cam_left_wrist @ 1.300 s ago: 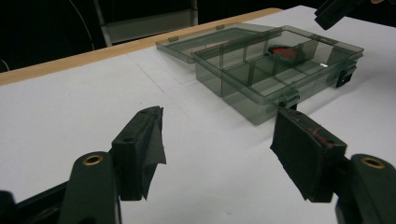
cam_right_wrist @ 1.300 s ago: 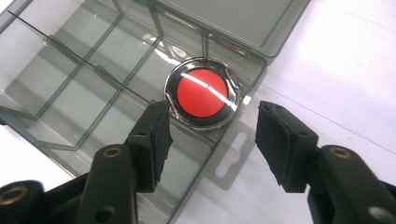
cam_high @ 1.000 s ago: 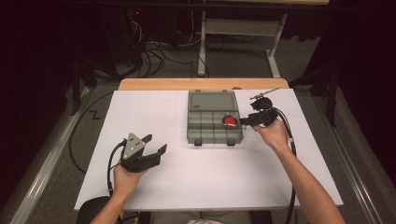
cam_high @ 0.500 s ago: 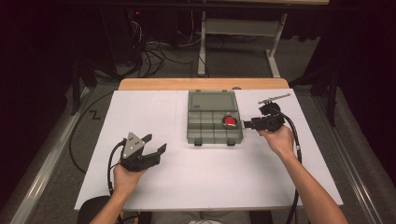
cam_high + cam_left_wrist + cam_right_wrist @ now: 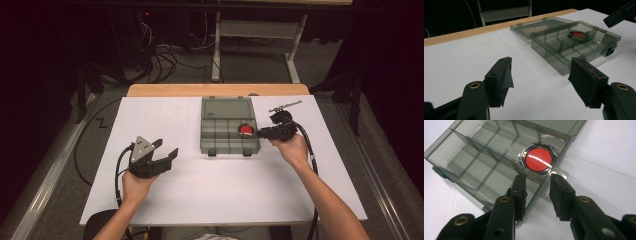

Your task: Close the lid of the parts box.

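Right gripper [image 5: 537, 186], jaws parted and holding nothing, is straddling box wall [image 5: 541, 190] near red disc [image 5: 538, 159]. Disc looking light, rigid, slick; you're best gripping metal rim [image 5: 522, 155].

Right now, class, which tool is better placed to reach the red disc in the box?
Right. The right tool hangs at the box wall beside the red disc; the left tool sits apart on the table.

A lab or workshop: a white-covered bench [image 5: 210, 195] under dark surroundings, tangled cables [image 5: 165, 57] on the floor, a metal frame [image 5: 255, 30] beyond.
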`<state>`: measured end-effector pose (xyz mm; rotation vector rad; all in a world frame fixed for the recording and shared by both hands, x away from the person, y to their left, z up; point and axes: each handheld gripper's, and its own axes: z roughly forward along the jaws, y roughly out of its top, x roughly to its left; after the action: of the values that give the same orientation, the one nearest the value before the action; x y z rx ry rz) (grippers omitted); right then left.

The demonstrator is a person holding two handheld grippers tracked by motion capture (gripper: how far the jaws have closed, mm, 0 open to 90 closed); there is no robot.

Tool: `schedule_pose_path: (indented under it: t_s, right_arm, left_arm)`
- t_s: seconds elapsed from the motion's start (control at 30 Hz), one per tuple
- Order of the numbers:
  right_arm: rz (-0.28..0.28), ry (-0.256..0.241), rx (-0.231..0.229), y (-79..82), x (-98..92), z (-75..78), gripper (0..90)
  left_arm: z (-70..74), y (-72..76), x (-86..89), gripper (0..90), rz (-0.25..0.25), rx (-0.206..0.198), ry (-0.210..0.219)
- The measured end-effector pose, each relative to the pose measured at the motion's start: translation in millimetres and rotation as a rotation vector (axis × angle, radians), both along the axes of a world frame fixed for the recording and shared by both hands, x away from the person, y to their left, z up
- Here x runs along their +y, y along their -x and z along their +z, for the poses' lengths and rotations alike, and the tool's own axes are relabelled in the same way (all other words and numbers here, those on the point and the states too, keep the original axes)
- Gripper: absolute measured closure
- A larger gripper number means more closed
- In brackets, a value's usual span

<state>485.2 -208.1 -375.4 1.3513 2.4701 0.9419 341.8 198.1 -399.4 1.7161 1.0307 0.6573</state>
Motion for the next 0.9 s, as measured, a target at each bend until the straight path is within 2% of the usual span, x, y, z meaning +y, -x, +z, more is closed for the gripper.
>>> schedule_pose_path:
  t_s: [0.07, 0.23, 0.4, 0.53, 0.7, 0.83, 0.9]
  right_arm:
    - [-0.004, -0.002, 0.005, -3.0, 1.3, -0.9, 71.0]
    - [-0.022, 0.007, 0.046, -10.1, 1.1, -8.0, 73.6]
    - [-0.032, 0.001, 0.047, -15.2, -1.0, -9.7, 74.1]
    - [-0.026, 0.008, 0.054, -16.4, 0.3, -10.7, 74.2]
    - [-0.028, 0.033, 0.070, -19.9, 3.7, -9.4, 74.3]
    - [-0.034, 0.053, 0.083, -22.7, 8.9, -9.9, 74.7]
    - [-0.033, 0.052, 0.098, -24.4, 8.4, -9.3, 74.6]
  left_arm:
    - [2.8, -4.8, -1.3, 34.6, -0.007, 0.010, 0.013]
    - [10.0, -17.9, -7.9, 34.5, -0.010, 0.010, -0.001]
    - [15.5, -32.0, -17.7, 34.2, -0.007, 0.013, -0.002]
    - [15.7, -43.0, -24.9, 34.1, -0.010, 0.018, 0.014]
    - [15.0, -55.8, -32.3, 34.1, -0.013, 0.040, -0.004]
    - [15.4, -64.1, -33.1, 34.7, -0.007, 0.042, 0.008]
    - [16.0, -68.1, -33.3, 34.7, -0.005, 0.050, -0.001]
